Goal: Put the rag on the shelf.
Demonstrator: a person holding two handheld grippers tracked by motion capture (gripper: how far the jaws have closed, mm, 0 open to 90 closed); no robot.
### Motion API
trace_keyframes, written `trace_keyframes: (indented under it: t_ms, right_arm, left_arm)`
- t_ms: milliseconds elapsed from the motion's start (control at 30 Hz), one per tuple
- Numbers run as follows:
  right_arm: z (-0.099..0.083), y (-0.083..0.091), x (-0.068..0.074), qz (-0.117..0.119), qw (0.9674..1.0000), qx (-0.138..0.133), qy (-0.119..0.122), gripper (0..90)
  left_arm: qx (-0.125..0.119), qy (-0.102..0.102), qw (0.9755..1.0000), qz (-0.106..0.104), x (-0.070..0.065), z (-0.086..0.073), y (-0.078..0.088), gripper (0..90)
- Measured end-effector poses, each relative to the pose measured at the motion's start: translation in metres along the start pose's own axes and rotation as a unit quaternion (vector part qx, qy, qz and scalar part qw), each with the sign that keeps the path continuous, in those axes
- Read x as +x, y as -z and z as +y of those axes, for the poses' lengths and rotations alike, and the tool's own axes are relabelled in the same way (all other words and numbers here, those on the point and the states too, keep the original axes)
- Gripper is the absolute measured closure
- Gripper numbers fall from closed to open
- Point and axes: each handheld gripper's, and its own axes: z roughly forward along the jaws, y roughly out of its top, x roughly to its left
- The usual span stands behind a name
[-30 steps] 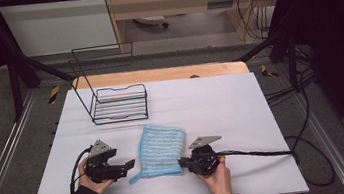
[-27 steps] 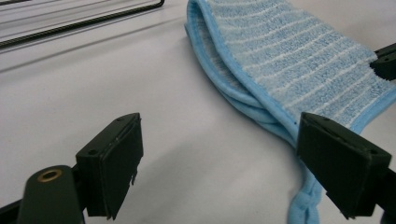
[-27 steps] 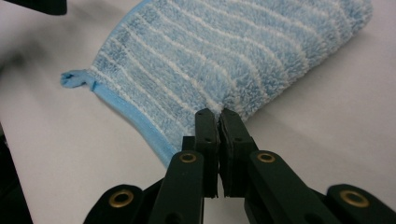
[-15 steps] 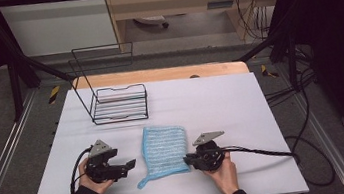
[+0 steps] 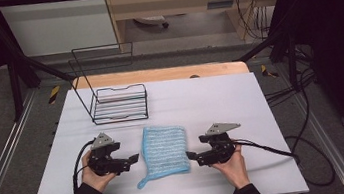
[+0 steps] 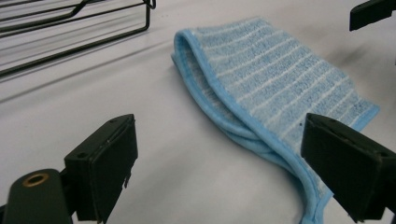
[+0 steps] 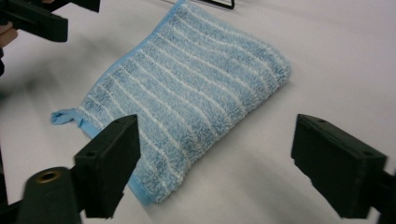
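**Folded blue towel flat on the table, both hand-held grippers off it**

Folded in half: a blue striped towel [image 5: 164,150], lying flat on the white table [image 5: 221,100], near the front edge and about midway across. Fold along its left side in the left gripper view [image 6: 275,88], two layers and a light-blue hem showing there. Small corner tab sticking out at the near-left corner in the high view. Fully in sight in the right gripper view [image 7: 187,98], resting free.

Left hand-held gripper [image 5: 133,159] just beside the towel's left edge, low over the table, jaws spread wide with nothing between the pads; towel's near corner close to the right jaw but not pinched.

Right hand-held gripper [image 5: 191,155] just beside the towel's right edge, jaws having just been opening and now standing well apart, no cloth between them; towel lying ahead of the jaws, apart from the pads.

Black wire rack [image 5: 117,101] farther back on the left of the table, well apart from the towel, tall wire back upright, nothing visible in its tray.
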Motion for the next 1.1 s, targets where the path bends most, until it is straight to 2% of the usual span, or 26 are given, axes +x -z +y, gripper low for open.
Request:
trace_keyframes:
  t_ms: [33,233,367,600,733,933,1067,1100]
  right_arm:
    - [0.001,0.001,-0.003,0.005,1.0000,0.007,-0.001,9.8]
    - [0.000,0.004,-0.008,0.004,1.0000,0.003,-0.005,3.3]
    - [0.000,0.004,-0.008,0.003,1.0000,0.004,-0.004,2.5]
    - [-0.001,0.003,-0.008,-0.006,0.9999,0.013,-0.002,0.9]
    - [-0.001,0.003,-0.008,-0.007,0.9999,0.012,-0.002,1.0]
    - [-0.002,0.001,-0.008,-0.009,0.9998,0.016,-0.001,1.0]
    - [-0.003,0.000,-0.008,-0.009,0.9997,0.021,-0.001,1.0]
    - [-0.003,0.000,-0.008,-0.009,0.9997,0.022,-0.001,1.0]
  left_arm:
    - [0.001,0.001,1.0000,0.001,0.000,0.003,-0.001,11.1]
    - [0.003,-0.003,1.0000,-0.001,0.001,0.020,-0.006,10.9]
    - [0.001,0.001,1.0000,-0.002,0.005,0.034,-0.014,10.8]
    - [0.005,0.010,0.9999,0.013,0.010,0.052,-0.032,13.0]
    - [0.014,0.008,0.9996,0.022,0.012,0.056,-0.045,15.1]
    - [0.032,0.010,0.9990,0.030,0.019,0.053,-0.064,22.6]
    - [0.036,0.022,0.9989,0.022,0.025,0.050,-0.076,31.4]
    - [0.037,0.024,0.9988,0.023,0.025,0.049,-0.079,36.9]
